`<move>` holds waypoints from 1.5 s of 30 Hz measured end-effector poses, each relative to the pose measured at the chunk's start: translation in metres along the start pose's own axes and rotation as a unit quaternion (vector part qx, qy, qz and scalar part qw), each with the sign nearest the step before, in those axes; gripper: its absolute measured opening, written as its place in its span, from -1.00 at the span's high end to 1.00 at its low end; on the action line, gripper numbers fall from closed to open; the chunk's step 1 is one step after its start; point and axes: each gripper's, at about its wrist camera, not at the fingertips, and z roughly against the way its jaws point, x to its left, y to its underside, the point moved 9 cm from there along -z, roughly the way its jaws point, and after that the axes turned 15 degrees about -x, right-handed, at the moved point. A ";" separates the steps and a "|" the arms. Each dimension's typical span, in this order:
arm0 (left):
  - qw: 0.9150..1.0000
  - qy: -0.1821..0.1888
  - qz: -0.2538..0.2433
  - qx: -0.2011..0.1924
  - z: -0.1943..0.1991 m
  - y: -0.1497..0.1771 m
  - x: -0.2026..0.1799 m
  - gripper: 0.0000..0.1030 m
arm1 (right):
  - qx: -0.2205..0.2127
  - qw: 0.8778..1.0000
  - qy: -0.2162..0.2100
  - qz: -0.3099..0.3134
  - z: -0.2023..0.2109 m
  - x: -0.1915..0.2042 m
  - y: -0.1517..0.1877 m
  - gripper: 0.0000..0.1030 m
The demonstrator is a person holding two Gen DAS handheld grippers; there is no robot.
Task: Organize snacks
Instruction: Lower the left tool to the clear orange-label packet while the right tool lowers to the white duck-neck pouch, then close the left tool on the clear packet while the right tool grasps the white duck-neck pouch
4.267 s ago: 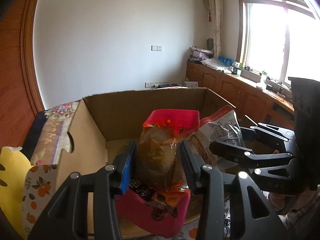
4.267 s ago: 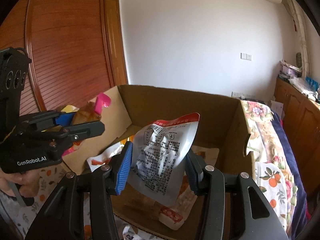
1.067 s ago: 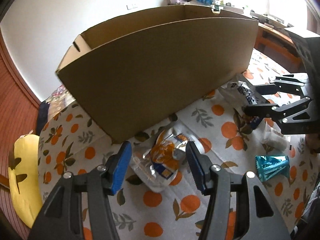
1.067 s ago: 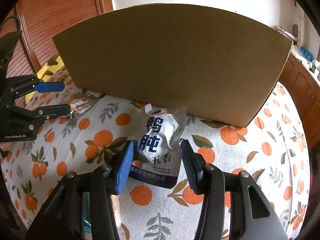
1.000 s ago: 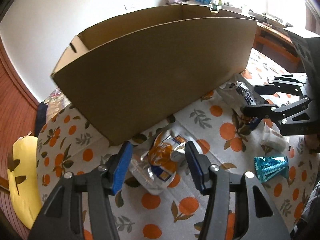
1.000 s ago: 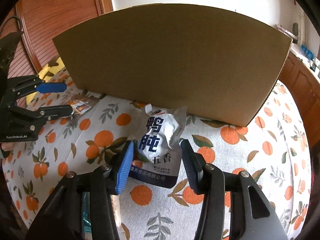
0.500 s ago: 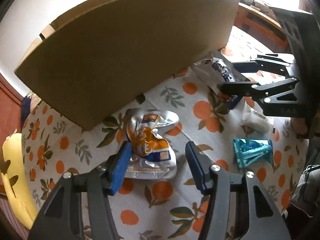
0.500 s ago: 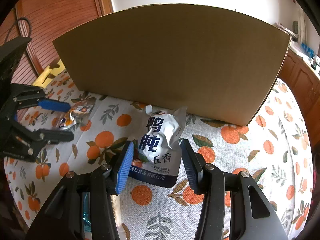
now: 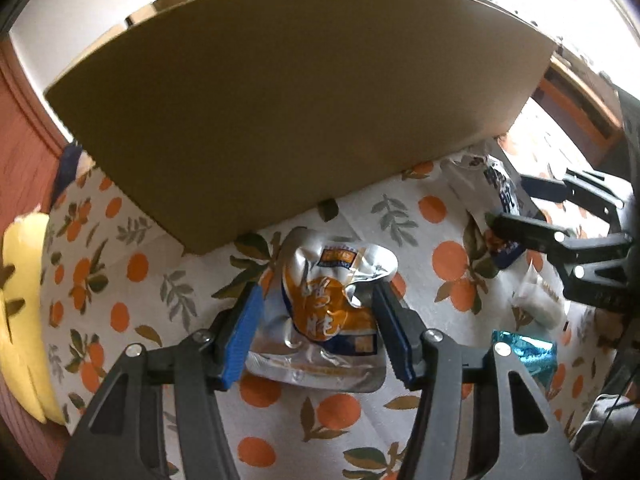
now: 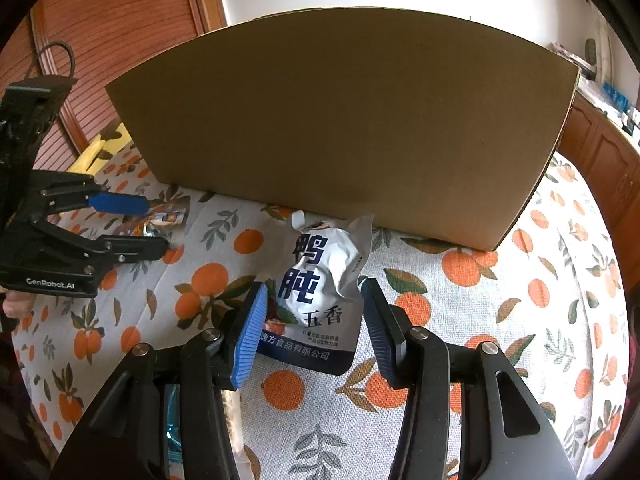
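A big cardboard box (image 9: 288,120) stands on the orange-print cloth; it also shows in the right wrist view (image 10: 340,128). My left gripper (image 9: 318,320) is open, its fingers on either side of a silver and orange snack pouch (image 9: 328,312) that lies on the cloth. My right gripper (image 10: 314,320) is open around a white pouch with blue characters (image 10: 320,284), also lying on the cloth in front of the box. The white pouch (image 9: 500,196) and right gripper (image 9: 532,216) show at the right of the left wrist view. The left gripper (image 10: 152,224) shows at the left of the right wrist view.
A teal foil packet (image 9: 524,352) and a small white packet (image 9: 540,300) lie on the cloth (image 9: 180,292) at the right. A yellow cushion (image 9: 20,312) lies at the left edge. Wooden cabinets (image 10: 600,148) stand behind the box at the right.
Both grippers let go of earlier snacks at the box and came down in front of it. My left gripper has moved closer over the orange pouch. The right gripper has barely moved.
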 end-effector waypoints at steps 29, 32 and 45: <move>0.989 0.006 0.115 -0.096 0.084 0.066 0.006 0.46 | 0.045 0.998 0.003 -0.032 -0.027 0.002 -0.015 -0.09; 0.989 0.009 0.114 -0.097 0.077 0.064 0.006 0.46 | 0.048 0.998 0.015 -0.032 -0.032 0.004 -0.018 -0.11; 0.986 0.007 0.115 -0.121 0.087 0.049 0.002 0.66 | 0.072 0.996 0.044 0.029 -0.028 0.033 -0.008 0.11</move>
